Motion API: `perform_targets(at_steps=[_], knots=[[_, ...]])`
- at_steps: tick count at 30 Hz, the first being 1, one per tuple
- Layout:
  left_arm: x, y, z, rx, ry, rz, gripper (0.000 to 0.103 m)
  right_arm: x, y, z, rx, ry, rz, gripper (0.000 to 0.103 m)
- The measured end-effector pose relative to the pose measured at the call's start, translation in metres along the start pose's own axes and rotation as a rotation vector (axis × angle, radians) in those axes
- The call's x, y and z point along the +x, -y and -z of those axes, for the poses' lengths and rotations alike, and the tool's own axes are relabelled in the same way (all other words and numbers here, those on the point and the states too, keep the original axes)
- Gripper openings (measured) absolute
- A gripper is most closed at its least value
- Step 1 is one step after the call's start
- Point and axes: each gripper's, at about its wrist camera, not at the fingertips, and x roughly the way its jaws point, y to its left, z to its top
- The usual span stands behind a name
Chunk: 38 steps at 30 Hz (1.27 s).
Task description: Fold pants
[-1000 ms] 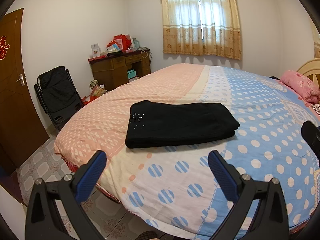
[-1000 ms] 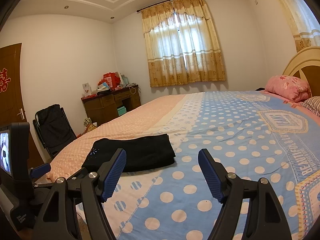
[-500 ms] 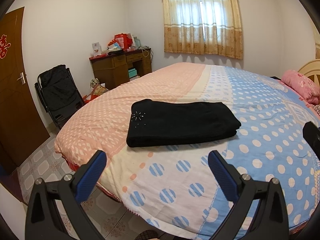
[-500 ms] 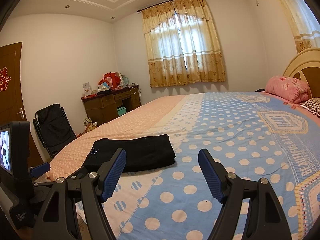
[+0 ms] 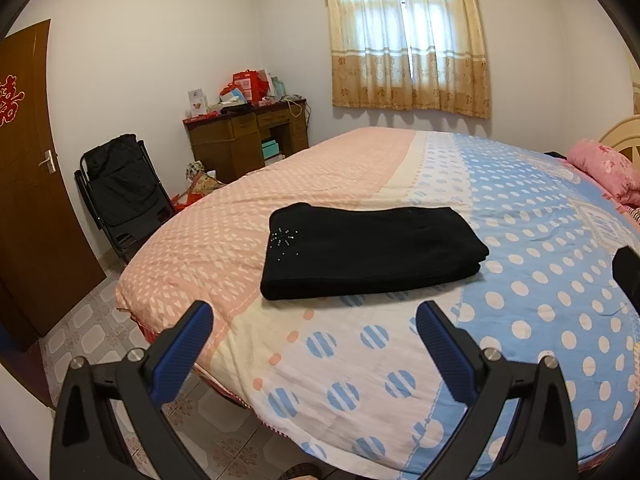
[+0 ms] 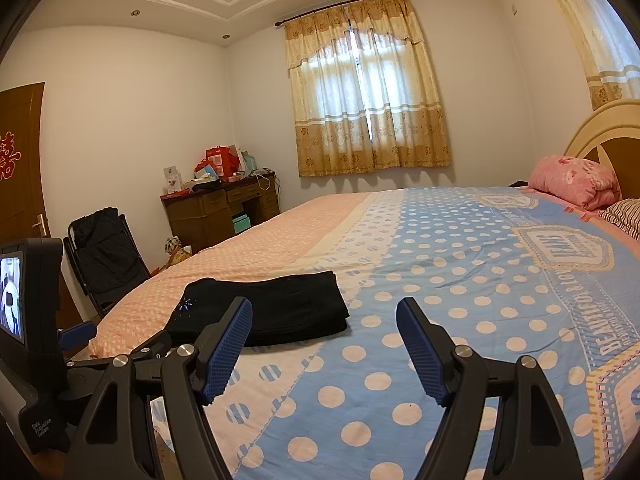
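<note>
Both blue-padded grippers, left gripper [image 5: 312, 330] and right gripper [image 6: 324, 322], stand released and empty, unchanged; folded black fabric pants [image 5: 368, 256] lie mid-frame, untouched. Folding appears complete.

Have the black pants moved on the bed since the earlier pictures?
No. The black pants lie folded at the same spot on the quilt, across its pink-to-blue seam.
</note>
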Motion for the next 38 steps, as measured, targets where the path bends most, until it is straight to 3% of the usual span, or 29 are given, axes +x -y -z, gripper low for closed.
perform_targets(at_steps=[11,26,38], knots=[[-0.002,0.001,-0.005,0.004,0.001,-0.019,0.103,-0.002,0.001,-0.001,-0.006,0.009,0.005,0.076],[0.000,-0.005,-0.007,-0.040,-0.015,0.043,0.103,-0.004,0.001,-0.001,-0.004,0.009,0.008,0.076],[0.006,-0.003,-0.006,-0.018,-0.031,0.004,0.103,-0.002,0.001,0.001,0.000,-0.006,0.009,0.076]])
